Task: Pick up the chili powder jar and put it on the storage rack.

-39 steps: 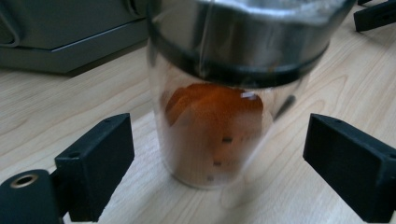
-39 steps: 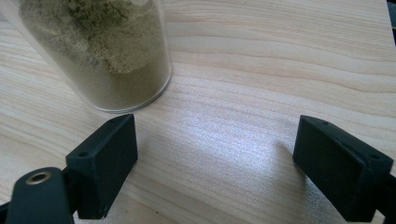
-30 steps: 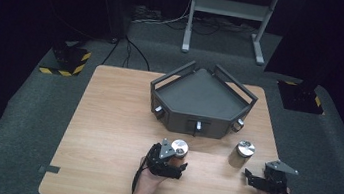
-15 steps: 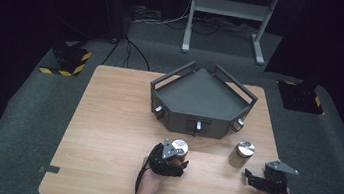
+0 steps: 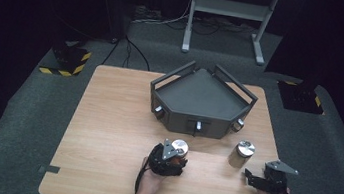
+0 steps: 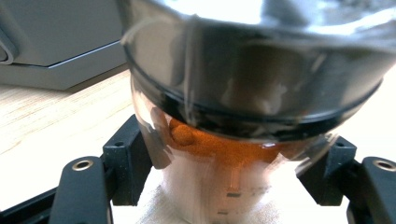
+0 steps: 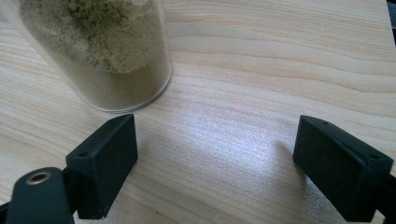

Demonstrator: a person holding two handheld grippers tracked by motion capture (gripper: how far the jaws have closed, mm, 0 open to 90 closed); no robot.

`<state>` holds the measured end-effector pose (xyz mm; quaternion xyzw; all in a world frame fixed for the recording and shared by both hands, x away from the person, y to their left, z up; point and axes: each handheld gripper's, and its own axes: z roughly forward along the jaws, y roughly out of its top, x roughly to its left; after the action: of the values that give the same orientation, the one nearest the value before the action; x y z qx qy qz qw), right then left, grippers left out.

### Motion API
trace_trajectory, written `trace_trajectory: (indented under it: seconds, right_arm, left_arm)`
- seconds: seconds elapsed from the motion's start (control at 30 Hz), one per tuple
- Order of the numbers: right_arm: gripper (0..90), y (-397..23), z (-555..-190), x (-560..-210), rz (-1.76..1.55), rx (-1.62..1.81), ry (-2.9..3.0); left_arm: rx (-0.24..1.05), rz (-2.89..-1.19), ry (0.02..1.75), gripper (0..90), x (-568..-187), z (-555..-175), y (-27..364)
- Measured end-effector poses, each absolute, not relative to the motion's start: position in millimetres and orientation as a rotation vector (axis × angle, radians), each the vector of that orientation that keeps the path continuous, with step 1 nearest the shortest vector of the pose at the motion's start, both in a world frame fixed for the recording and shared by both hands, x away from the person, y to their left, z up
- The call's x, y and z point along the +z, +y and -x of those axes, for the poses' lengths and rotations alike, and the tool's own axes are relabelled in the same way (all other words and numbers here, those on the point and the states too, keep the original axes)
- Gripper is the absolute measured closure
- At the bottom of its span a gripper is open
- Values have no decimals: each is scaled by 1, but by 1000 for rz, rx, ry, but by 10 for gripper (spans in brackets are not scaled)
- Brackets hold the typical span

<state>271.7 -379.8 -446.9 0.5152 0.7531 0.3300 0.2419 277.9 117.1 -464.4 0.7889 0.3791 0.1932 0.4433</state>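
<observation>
You have two spice jars (image 5: 179, 147) (image 5: 241, 153), one dark tray (image 5: 202, 98), one wooden table (image 5: 109, 134), and two grippers (image 5: 167, 161) (image 5: 256, 180).

The high view is dim around the edges: the floor and backdrop sink into near black, while the pale wooden table (image 5: 104, 133) is evenly lit from above. In the left gripper view, the clear glass jar of orange powder with a shiny metal lid (image 6: 243, 116) sits too close, blurred, with white glare blowing out its top. The right gripper view is sharper, with a soft sheen on the wood grain.
</observation>
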Motion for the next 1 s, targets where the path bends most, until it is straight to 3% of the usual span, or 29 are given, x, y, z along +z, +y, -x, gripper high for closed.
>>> trace_trajectory:
  seconds: [0.03,0.07,0.1,0.13,0.17,0.2,0.27,0.3,0.33,0.4,0.43,0.5,0.53,0.57,0.6,0.63,1.0]
  right_arm:
    - [137,-380,-272,-447,-1409,902,2059]
    - [137,-380,-272,-447,-1408,902,2059]
    - [137,-380,-272,-447,-1409,902,2059]
    - [137,-380,-272,-447,-1409,902,2059]
    - [137,-380,-272,-447,-1409,902,2059]
    - [137,-380,-272,-447,-1409,902,2059]
    - [137,-380,-272,-447,-1407,902,2059]
    - [137,-380,-272,-447,-1409,902,2059]
    - [137,-380,-272,-447,-1408,902,2059]
    - [137,-380,-272,-447,-1409,902,2059]
    - [137,-380,-272,-447,-1409,902,2059]
    - [137,-380,-272,-447,-1407,902,2059]
    - [137,-380,-272,-447,-1408,902,2059]
    - [137,-380,-272,-447,-1407,902,2059]
    - [137,-380,-272,-447,-1409,902,2059]
    - [137,-380,-272,-447,-1408,902,2059]
    - [137,-380,-272,-447,-1406,902,2059]
  left_arm:
    - [431,-1674,1068,292,-491,-264,102]
    - [490,-1957,938,295,-465,-277,116]
    - [496,-1958,937,296,-465,-276,115]
    - [448,-1675,1063,298,-491,-262,100]
    - [448,-1675,1063,299,-491,-262,100]
    - [506,-1961,936,299,-464,-274,114]
    - [512,-1962,936,300,-464,-274,113]
    - [457,-1678,1063,300,-491,-262,98]
    - [457,-1679,1063,301,-491,-262,98]
    - [457,-1681,1062,301,-490,-261,98]
    - [511,-1964,936,301,-463,-274,112]
    - [511,-1965,936,301,-463,-274,112]
    - [456,-1683,1062,301,-490,-262,98]
    - [455,-1686,1061,302,-489,-262,98]
    - [396,-1386,1141,302,-515,-254,76]
    - [512,-1977,912,302,-462,-275,112]
    - [496,-1973,892,302,-450,-277,115]
